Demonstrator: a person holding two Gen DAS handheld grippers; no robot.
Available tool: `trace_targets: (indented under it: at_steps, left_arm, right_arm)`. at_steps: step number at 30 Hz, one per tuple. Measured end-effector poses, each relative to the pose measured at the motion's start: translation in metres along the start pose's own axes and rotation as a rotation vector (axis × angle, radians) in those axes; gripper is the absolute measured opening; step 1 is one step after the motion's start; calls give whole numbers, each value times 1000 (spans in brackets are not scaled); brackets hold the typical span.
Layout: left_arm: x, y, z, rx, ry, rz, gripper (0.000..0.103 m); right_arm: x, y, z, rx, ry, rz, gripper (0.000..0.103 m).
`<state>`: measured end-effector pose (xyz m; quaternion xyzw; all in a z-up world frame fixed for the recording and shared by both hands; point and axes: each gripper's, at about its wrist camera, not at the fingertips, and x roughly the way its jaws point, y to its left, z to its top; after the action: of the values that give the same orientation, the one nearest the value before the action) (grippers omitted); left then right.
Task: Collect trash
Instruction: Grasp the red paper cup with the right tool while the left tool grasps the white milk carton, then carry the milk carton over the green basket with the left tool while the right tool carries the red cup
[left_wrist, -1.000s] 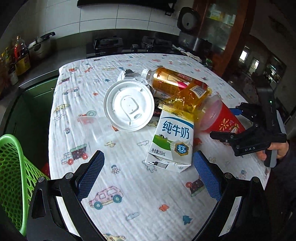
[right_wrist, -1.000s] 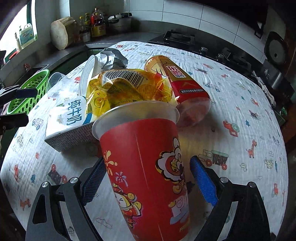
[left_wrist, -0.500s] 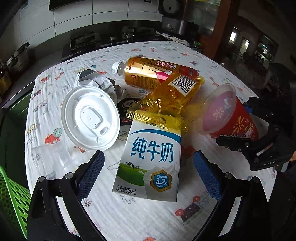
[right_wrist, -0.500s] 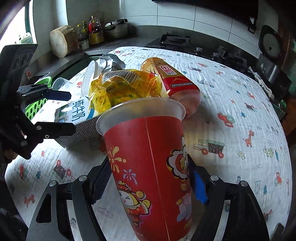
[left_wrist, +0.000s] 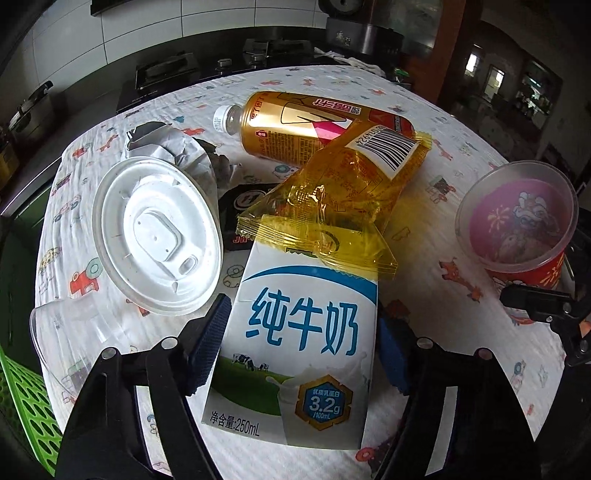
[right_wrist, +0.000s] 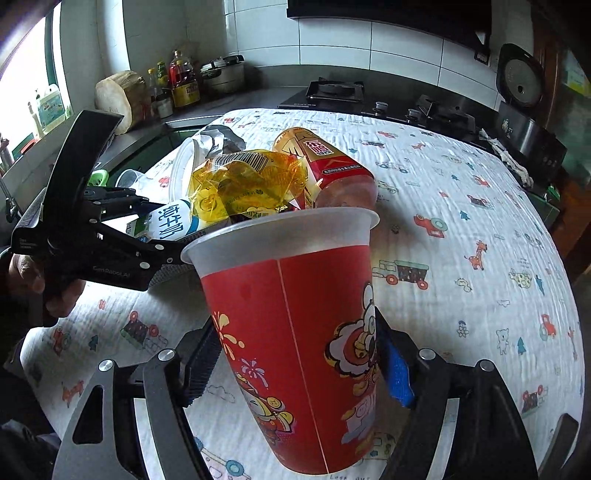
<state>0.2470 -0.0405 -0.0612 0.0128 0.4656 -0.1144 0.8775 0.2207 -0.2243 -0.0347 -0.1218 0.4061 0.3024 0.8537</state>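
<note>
Left wrist view: the left claw (left_wrist: 299, 343) is narrowed onto the milk carton (left_wrist: 299, 332), its dark pads against the carton's two long sides, so it looks clamped on it. Taking the carton as the landmark, the yellow wrapper (left_wrist: 343, 192) lies draped over its far end, and beyond that wrapper the gold bottle (left_wrist: 310, 125) lies on its side. Left of the carton sits the white lid (left_wrist: 155, 240), tilted, with crumpled grey paper (left_wrist: 177, 147) behind it and a clear plastic cup (left_wrist: 62, 332) on its side nearer the camera. A green basket (left_wrist: 22, 410) shows at the lower left edge, off the tabletop (left_wrist: 424, 240). Well right of the carton stands the red cup (left_wrist: 517, 229).

Right wrist view: the right claw (right_wrist: 299, 362) is closed on the red cup (right_wrist: 295, 332), pads pressed to both walls; the cup leans slightly. Beyond it, the carton (right_wrist: 170, 225) sits in the left claw (right_wrist: 162, 236), the wrapper (right_wrist: 251, 184) heaped on top.

Risks, as I judge them: lifting the carton will likely carry or spill the wrapper resting on it, and it may drag against the lid touching its left side. The thin cup could buckle or slip under a hard squeeze. The two claws work close together, so crossing paths toward the basket could make them collide.
</note>
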Motion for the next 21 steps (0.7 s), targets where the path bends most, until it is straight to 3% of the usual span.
trace_targets:
  at_steps: [7,21]
  left_arm:
    - [-12,-3,-9,3,-22,-5,68]
    - [-75,6,-51,2,-95,-9,68]
  right_arm:
    - [-8,6,-3,5,-16,4,72]
    - [-32,44,0,-22,-70,42,70]
